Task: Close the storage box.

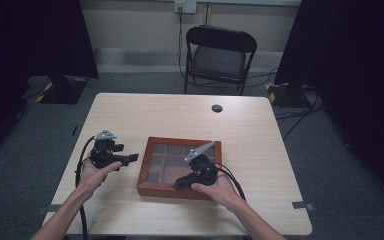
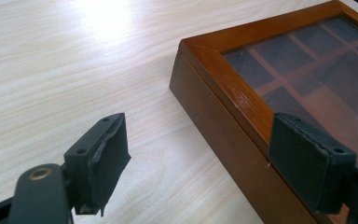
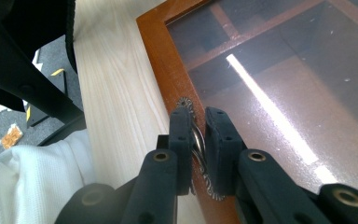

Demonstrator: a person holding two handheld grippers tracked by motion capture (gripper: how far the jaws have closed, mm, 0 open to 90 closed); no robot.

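The wooden box [image 1: 180,189] lies flat on the bench [image 1: 130,110], its glass lid [image 1: 172,160] down, showing dark compartments split by wooden dividers. On the front rim of the lid sits a small metal handle [image 3: 196,140] with a curly backplate. The right gripper [image 3: 198,135] has its 2 jaws pinched narrow on that handle, 1 pad on each side of it, with the glass stretching away ahead of it and bare bench off to its left. In the high view this right gripper [image 1: 196,172] rests over the box's near edge, the person's hand behind it.

The left gripper [image 2: 200,154] stands with its jaws wide apart and nothing between them. The box's corner lies just ahead of it, 1 jaw over the lid's rim, the other over bare bench. In the high view the left gripper [image 1: 111,154] is held just beside the box's left side. Beyond the bench stands a black folding chair [image 1: 220,55].
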